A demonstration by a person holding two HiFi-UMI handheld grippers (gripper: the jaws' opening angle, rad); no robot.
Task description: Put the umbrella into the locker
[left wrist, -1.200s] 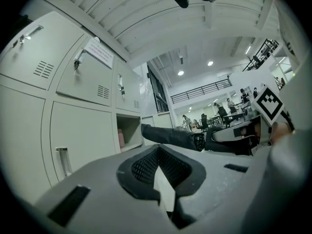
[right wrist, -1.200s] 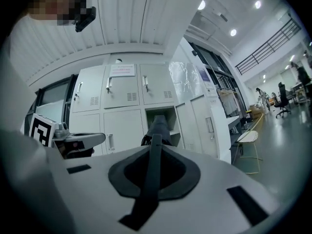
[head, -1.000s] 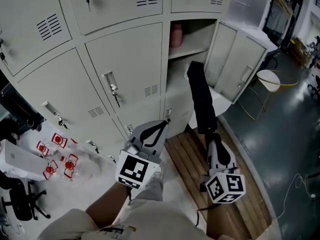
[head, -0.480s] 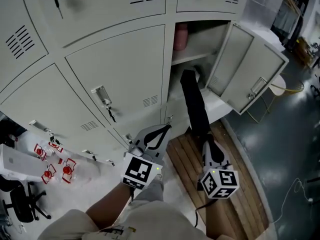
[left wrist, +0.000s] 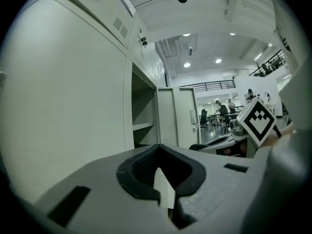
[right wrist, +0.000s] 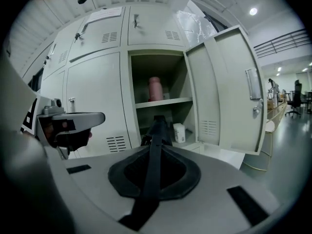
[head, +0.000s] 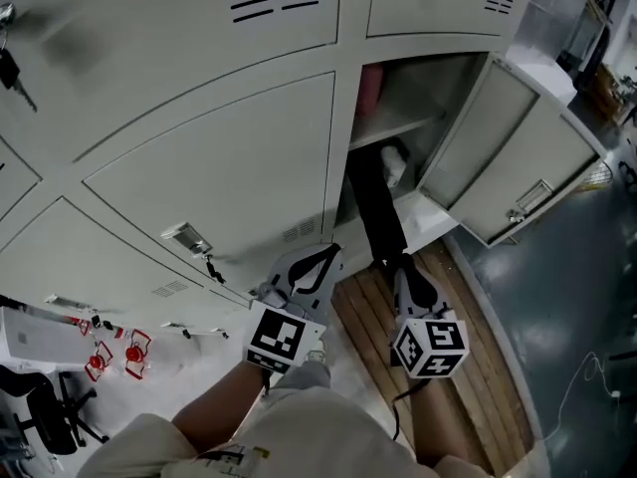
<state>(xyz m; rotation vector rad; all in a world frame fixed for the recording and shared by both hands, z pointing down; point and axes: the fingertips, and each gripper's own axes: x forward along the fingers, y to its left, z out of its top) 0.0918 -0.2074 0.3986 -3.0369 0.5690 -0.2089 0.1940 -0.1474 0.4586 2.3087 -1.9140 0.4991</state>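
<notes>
The open locker [head: 418,98] stood at twelve o'clock, its door [head: 518,167] swung toward two. The folded black umbrella [head: 373,207], clamped in the right gripper [head: 400,264], pointed toward eleven, tip at the lower compartment's mouth. At its nine o'clock, the left gripper [head: 320,257] had jaws closed on nothing.

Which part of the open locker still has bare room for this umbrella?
Bare room: the lower compartment, between its left wall and the small white carton, under the shelf; the umbrella in the right gripper points there. Above the shelf the pink bottle takes the middle. The open door borders the right.
</notes>
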